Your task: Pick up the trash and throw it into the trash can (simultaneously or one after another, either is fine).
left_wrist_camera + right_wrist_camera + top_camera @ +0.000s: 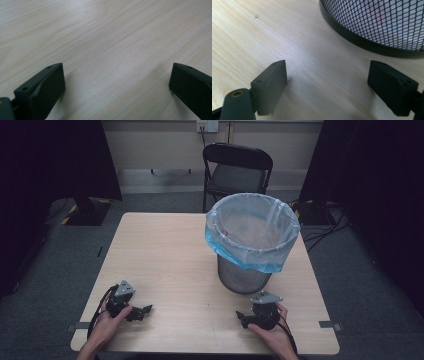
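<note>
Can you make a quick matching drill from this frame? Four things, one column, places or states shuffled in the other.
Things:
1. black mesh waste bin with clear-blue plastic liner
2. black folding chair
3. left gripper
4. right gripper

Places or states:
A. on the floor beyond the light wood table
B. jaws open, near the table's front left edge
C. jaws open, just in front of the bin's base
D. standing on the table, right of centre

Pairs: 1-D, 2-A, 3-B, 4-C
</note>
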`<control>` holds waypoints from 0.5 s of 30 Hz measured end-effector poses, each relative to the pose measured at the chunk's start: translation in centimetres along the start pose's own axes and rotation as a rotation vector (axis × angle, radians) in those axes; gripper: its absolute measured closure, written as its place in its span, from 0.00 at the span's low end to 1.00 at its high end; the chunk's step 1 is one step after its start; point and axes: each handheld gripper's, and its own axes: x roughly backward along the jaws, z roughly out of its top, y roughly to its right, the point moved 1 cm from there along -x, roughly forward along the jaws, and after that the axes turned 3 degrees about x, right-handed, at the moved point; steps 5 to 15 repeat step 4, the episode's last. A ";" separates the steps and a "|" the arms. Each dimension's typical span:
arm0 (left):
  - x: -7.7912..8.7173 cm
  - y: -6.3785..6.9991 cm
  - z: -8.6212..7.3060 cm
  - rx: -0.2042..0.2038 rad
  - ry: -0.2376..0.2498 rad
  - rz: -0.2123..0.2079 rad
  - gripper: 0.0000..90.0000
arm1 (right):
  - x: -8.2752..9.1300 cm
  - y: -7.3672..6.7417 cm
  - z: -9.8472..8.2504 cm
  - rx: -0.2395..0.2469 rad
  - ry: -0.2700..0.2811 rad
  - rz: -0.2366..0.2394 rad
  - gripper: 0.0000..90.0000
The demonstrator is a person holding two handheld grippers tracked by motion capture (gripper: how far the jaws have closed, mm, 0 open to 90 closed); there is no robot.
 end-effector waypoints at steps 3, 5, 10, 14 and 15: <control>0.0 0.0 0.0 0.000 0.000 -0.001 0.00 | 0.0 0.0 0.0 -0.001 0.000 0.000 0.17; 0.0 0.0 0.0 -0.002 -0.002 -0.001 0.00 | 0.0 0.0 0.0 -0.002 0.000 -0.001 0.17; 0.0 0.0 0.0 -0.002 -0.002 -0.001 0.00 | 0.0 0.0 0.0 -0.002 0.000 -0.001 0.17; 0.0 0.0 0.0 -0.002 -0.002 -0.001 0.00 | 0.0 0.0 0.0 -0.002 0.000 -0.001 0.17; 0.0 0.0 0.0 -0.002 -0.002 -0.001 0.00 | 0.0 0.0 0.0 -0.002 0.000 -0.001 0.17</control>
